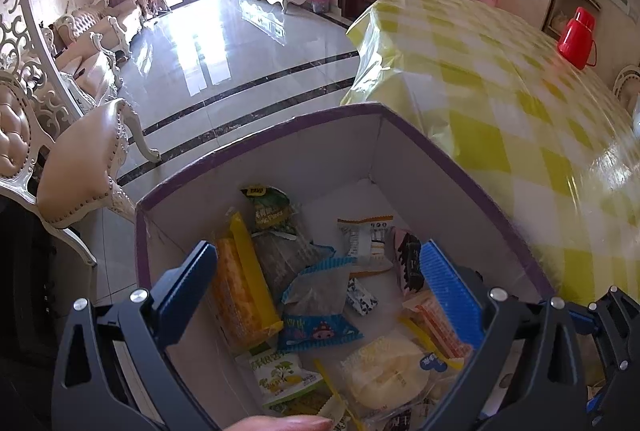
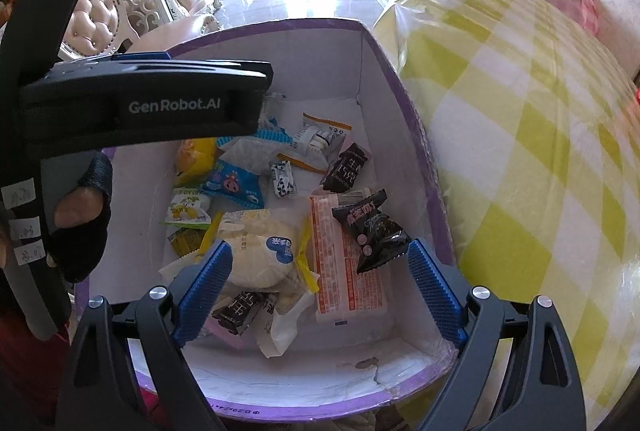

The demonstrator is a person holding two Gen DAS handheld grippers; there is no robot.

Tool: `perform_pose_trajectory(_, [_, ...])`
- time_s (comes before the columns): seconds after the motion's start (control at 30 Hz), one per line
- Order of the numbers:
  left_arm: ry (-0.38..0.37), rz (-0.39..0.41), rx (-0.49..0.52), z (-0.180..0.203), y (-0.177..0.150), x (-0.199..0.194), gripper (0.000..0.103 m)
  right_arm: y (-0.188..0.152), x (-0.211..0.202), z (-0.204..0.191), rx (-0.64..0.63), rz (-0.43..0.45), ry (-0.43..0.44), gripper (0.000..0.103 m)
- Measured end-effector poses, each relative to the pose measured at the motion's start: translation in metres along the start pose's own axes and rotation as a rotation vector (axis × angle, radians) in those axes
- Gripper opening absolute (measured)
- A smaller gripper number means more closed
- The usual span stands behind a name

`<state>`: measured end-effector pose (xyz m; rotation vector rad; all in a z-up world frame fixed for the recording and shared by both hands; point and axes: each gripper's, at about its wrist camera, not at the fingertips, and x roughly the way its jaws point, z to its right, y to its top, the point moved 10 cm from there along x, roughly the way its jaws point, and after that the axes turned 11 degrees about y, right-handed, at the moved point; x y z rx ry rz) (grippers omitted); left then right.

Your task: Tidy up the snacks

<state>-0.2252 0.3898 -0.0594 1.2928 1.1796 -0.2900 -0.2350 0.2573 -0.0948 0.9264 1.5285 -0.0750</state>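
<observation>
A white box with a purple rim [image 1: 256, 151] [image 2: 404, 99] holds several loose snack packets. Among them are a blue triangular packet [image 1: 320, 311] [image 2: 236, 179], a long yellow packet [image 1: 244, 287], a round white bun [image 1: 384, 371] [image 2: 260, 251], a pink-striped packet [image 2: 348, 271] and a black packet [image 2: 372, 231]. My left gripper [image 1: 320, 271] is open and empty above the box. It also shows from the side in the right wrist view [image 2: 160, 103]. My right gripper [image 2: 320, 271] is open and empty above the box's near part.
The box stands next to a table with a yellow checked cloth [image 1: 520, 111] [image 2: 520, 151]. A red flask [image 1: 578, 37] stands at its far side. A padded chair [image 1: 80, 171] is left of the box, over a glossy tiled floor [image 1: 240, 43].
</observation>
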Motion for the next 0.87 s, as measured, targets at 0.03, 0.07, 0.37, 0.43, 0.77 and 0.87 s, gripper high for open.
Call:
perform_pose_trajectory(0.03, [0.000,-0.003,0.001,0.0002,-0.0004,0.0005,0.102,-0.0003,0.0005,0.0000,0.000,-0.001,0.000,0.086])
perform_pose_trajectory(0.07, [0.000,-0.006,0.001,0.0003,-0.0008,0.0011,0.102,-0.0005,0.0006,0.0000,0.000,-0.001,0.000,0.086])
perform_pose_trajectory(0.37, [0.000,-0.020,0.006,0.0019,-0.0037,0.0035,0.102,-0.0010,0.0018,0.0004,0.003,-0.002,0.000,0.086])
perform_pose_trajectory(0.43, [0.000,-0.022,0.005,0.0018,-0.0039,0.0040,0.102,-0.0012,0.0019,0.0005,0.003,-0.002,0.000,0.086])
perform_pose_trajectory(0.77, [0.012,-0.027,-0.001,0.0002,-0.0051,0.0067,0.102,-0.0036,0.0033,0.0024,0.010,-0.003,0.000,0.086])
perform_pose_trajectory(0.87, [0.006,-0.032,-0.001,0.0005,-0.0055,0.0070,0.102,-0.0038,0.0031,0.0024,0.008,-0.003,0.001,0.086])
